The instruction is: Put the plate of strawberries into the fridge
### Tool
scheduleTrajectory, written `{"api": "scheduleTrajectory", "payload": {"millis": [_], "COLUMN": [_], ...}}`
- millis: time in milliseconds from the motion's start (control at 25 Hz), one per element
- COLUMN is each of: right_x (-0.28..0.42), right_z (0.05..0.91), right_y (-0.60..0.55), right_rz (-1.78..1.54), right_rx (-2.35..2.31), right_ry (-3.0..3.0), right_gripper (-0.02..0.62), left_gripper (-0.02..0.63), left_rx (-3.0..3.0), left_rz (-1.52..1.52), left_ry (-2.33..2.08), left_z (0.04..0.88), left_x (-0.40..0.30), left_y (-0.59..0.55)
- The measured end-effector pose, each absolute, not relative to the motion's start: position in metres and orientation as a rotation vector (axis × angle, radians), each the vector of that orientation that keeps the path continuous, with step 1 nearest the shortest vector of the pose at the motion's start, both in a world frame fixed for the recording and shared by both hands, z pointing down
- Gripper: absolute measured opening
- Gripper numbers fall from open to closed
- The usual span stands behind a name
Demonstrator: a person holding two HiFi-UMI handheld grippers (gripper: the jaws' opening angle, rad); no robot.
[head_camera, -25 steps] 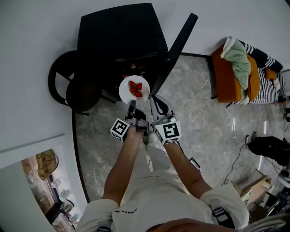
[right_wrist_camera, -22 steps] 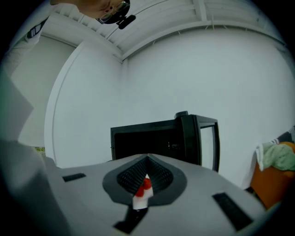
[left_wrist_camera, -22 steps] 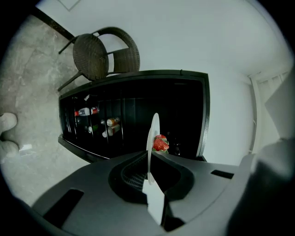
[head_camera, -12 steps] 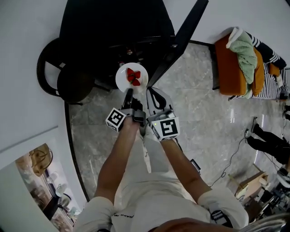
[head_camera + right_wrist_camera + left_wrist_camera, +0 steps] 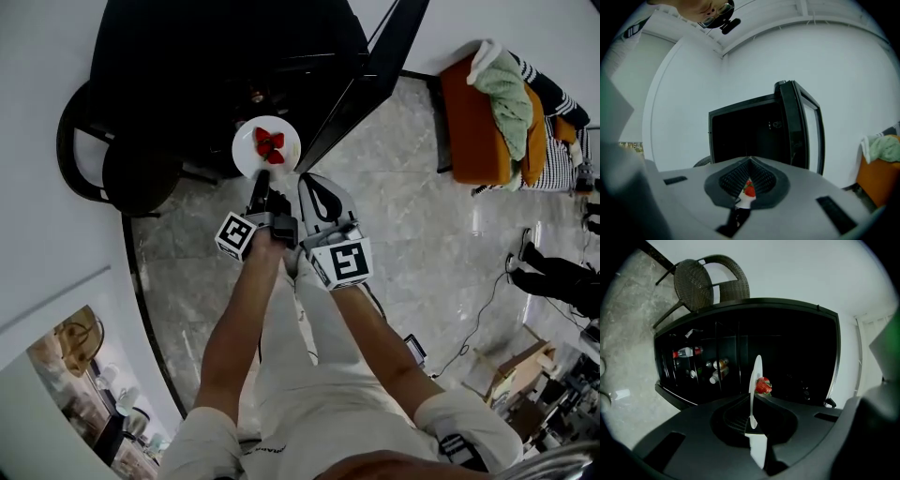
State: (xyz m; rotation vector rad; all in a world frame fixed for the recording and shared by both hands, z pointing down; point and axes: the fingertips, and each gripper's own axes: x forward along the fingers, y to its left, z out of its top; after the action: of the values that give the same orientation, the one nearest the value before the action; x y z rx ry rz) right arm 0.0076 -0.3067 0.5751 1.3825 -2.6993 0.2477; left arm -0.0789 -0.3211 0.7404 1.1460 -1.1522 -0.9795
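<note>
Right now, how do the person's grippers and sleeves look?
The left gripper is black, the right gripper pale grey with black ribbed pads. Each carries a cube of black-and-white square markers. The person wears a cream short-sleeved shirt.

A home around me, marble floor [image 5: 422,234], black fridge [image 5: 225,56] stocked with bottles [image 5: 686,352], wicker chair [image 5: 696,282], orange armchair [image 5: 469,131] (clothes [image 5: 506,103] heaped on it)
</note>
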Motion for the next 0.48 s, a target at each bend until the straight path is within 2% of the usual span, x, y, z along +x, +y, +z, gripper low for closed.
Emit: {"api": "scheduleTrajectory", "payload": {"millis": [480], "right_x": [0.001], "right_z": [0.599], "right_y": [-0.301], "right_rz": [0.273], "right_rx": [1.364], "right_ry": [-2.693], "right_gripper": [0.012], "left_gripper": [0.011], "left_rx": [1.121], "left_rz": [-0.98], "left_ry": [-1.176], "left_z": [0.8], "left_x": [-0.088], "left_y": [-0.34]}}
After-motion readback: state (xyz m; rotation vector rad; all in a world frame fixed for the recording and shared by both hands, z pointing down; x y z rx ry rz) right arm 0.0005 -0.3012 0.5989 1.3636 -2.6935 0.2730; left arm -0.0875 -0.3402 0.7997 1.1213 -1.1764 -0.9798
